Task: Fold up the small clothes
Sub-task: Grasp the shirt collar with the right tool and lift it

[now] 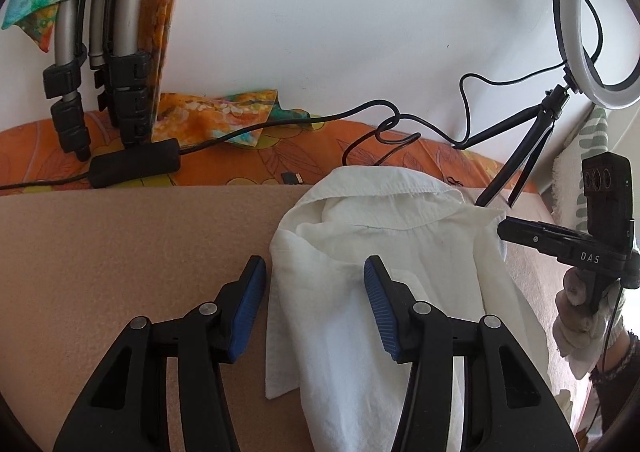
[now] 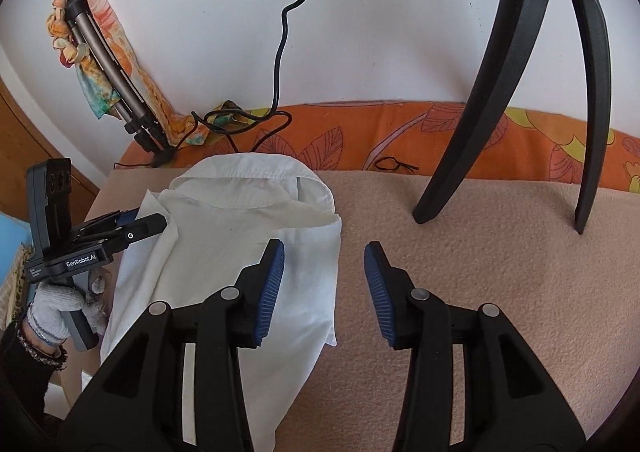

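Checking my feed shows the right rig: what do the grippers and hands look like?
Both grippers, left and right, are black plastic with ribbed blue pads and silver rivets. One body reads "GenRobot.AI", the other "DAS". The hands wear white knit gloves with dark sleeve cuffs; a thin black cable trails from the right one.

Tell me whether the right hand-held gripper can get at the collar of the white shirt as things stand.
Probably yes. The right hand-held gripper is open and holds nothing, hovering at the white shirt's edge. The collar lies ahead and to its left with nothing over it; the tripod legs stand off to the other side.
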Demonstrator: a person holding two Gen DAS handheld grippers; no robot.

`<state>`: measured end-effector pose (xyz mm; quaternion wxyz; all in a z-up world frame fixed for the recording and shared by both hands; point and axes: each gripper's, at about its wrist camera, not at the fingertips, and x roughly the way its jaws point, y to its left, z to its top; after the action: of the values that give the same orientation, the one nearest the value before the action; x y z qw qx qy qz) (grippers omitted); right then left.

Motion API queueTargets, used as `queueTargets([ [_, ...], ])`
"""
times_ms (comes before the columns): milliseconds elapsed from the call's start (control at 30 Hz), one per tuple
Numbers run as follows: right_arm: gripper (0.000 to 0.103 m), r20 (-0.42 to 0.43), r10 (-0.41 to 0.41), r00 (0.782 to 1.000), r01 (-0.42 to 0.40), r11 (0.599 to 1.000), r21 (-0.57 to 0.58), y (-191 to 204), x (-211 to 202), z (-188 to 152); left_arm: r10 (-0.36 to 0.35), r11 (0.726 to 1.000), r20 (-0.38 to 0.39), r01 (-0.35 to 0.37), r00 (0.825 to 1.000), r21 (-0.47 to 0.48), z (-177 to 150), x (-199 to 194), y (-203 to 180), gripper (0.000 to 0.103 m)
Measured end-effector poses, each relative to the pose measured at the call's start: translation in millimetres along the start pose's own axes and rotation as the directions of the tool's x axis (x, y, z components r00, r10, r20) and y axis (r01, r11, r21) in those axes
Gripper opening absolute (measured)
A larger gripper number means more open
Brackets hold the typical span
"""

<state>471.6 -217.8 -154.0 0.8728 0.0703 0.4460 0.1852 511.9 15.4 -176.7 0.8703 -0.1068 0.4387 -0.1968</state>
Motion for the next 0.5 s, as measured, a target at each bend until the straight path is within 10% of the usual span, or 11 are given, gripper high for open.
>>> queueTargets([
  [133,0.041,-0.022,-0.004,1.0,0.004,1.0,-0.001,0.1,14.7,1.9,-0.001,1.0,0.0,0.001,1.0,0.031,0.0,4.6,-2.7,0.012],
  [500,0.005,0.011,-0.064,0.998,0.064,0.998,-0.028,9.2,12.5,9.3,-0.038,0.998,0.062,0.034,0.997,0.057,4.4,-7.9,-11.8,0.003],
])
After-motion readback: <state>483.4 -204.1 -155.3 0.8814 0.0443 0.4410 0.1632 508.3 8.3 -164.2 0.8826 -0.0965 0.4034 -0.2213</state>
